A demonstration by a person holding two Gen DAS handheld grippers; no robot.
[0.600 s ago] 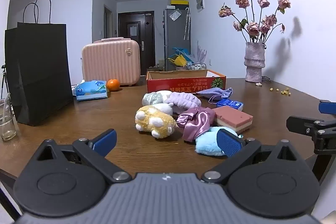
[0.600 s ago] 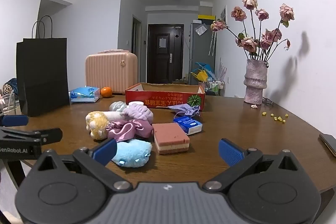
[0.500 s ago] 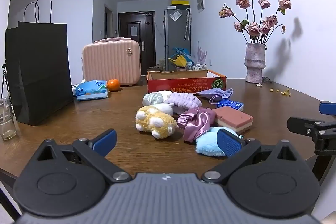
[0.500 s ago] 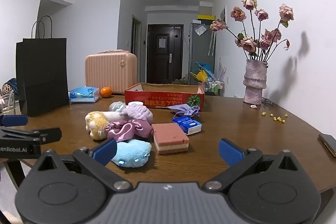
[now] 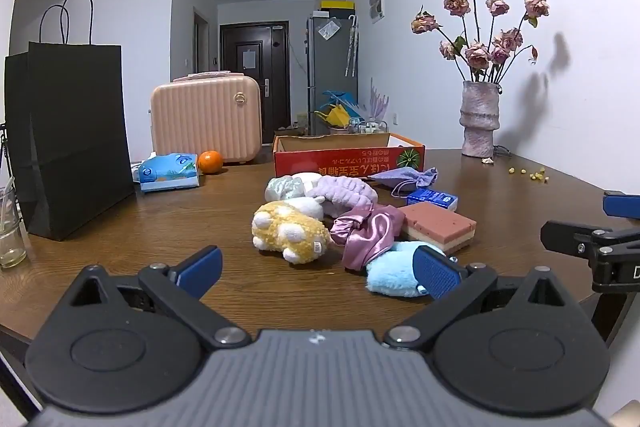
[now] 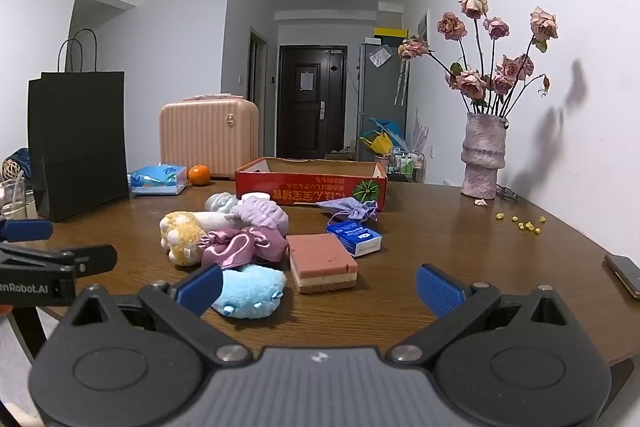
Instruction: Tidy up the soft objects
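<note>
- Bottom of the left wrist view: the left gripper (image 5: pixel 316 269) has its jaws spread as wide as they go, nothing in them, blue fingertips (image 5: pixel 199 269) just hanging over the near edge of the wooden table (image 5: pixel 160 227).
- Same deal in the right wrist view: the right gripper (image 6: pixel 318 287) is wide open with nothing held, low centre of frame.
- Each gripper peeks into the other's view, at the right edge of the left view and the left edge of the right one.
- Closest soft thing is the light blue plush (image 6: pixel 250 291), lower middle, right behind the right gripper's left fingertip.
- Just behind it the shiny purple satin scrunchie (image 6: pixel 240 247) is touching the yellow plush toy (image 5: pixel 288 233), which sits left of it.
- Right of those, the pink layered sponge (image 6: pixel 322 263) lies flat, with a small blue tissue pack (image 6: pixel 354 237) just behind it.
- A bit further back, mid frame: a lilac fluffy headband (image 5: pixel 344 193) and a pale green scrunchie (image 5: pixel 285 189), bunched together.
- A small purple drawstring pouch (image 6: pixel 350 209) lies just in front of the red cardboard box (image 6: pixel 310 187), which stands open at centre.
- Left side: a black paper bag (image 5: pixel 72 139) standing upright, then a blue wet-wipe pack (image 5: pixel 170 171) and an orange (image 5: pixel 210 161) beside it.
- Further back a pink mini suitcase (image 5: pixel 206 115), and at right a vase of dried roses (image 5: pixel 479 115) against the wall.
</note>
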